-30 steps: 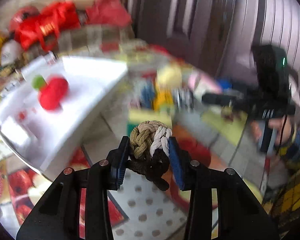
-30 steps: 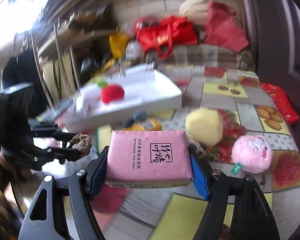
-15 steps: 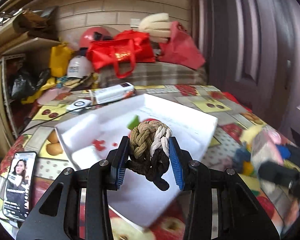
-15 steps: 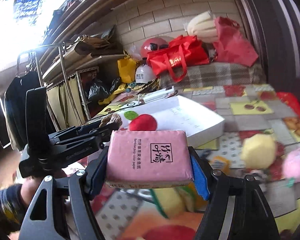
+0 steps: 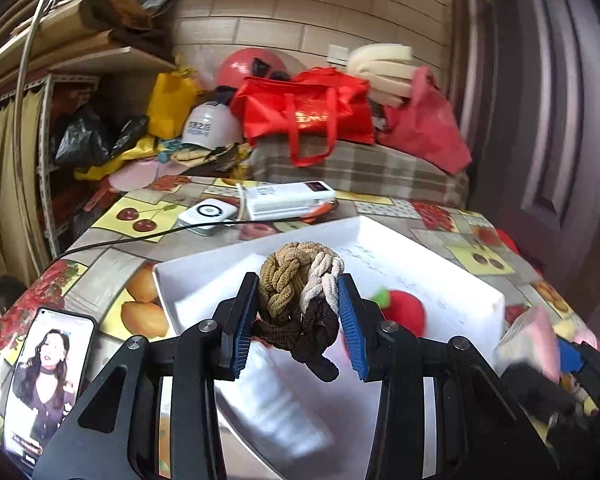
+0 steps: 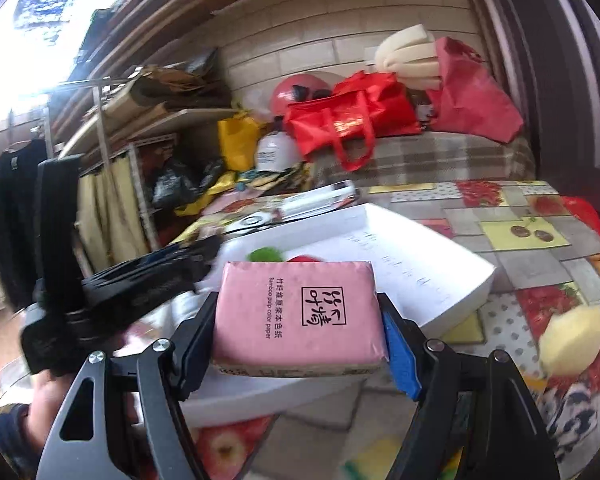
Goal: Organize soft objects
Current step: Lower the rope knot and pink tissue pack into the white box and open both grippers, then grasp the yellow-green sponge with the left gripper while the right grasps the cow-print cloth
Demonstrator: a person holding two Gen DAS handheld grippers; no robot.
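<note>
Gripping one braided rope knot of tan, cream and dark brown cord, the left gripper sits low in the centre of the left wrist view, its two blue-padded fingers pressed against the knot's sides with only that width between them. One white tray lies behind the knot across the middle of the frame, and one red plush apple with a green leaf rests in it, just right of the right finger. At the lower left one smartphone lies face up on the fruit-print tablecloth, its screen lit. Two white devices lie beyond the tray in the upper middle: one power bank and one round-marked charger, with a black cable running leftwards.

Seen from the right wrist, the right gripper is closed on one pink tissue pack, printed "Bamboo pulp color paper", held flat at the lower centre with the pack filling the span between the fingers. The tray shows behind it, a sliver of the apple visible above the pack's top edge. The left gripper appears blurred at the left. One yellow plush lies on the cloth at the right edge, and one red tote bag sits at the upper centre.
</note>
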